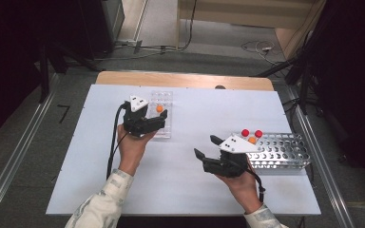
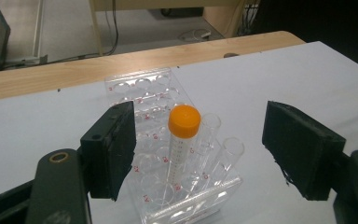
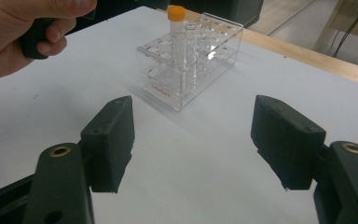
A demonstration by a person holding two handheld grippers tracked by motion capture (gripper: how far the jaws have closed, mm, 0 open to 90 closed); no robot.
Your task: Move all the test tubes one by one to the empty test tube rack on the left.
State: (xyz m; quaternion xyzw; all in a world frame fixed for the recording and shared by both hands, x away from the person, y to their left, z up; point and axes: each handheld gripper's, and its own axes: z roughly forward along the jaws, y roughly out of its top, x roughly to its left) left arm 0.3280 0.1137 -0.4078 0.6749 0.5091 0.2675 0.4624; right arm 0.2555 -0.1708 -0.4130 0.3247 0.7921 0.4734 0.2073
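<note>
An orange-capped tube [image 2: 183, 140] stands upright in the clear plastic rack [image 2: 168, 186] on the white table [image 1: 190, 180], beside two uncapped tubes. My left gripper [image 2: 198, 144] has its jaws wide apart on either side of the tube, touching nothing, so the rack alone holds it. My right gripper [image 3: 193, 140] is also wide open and empty, near the metal rack [image 1: 285, 152] with more capped tubes.
</note>
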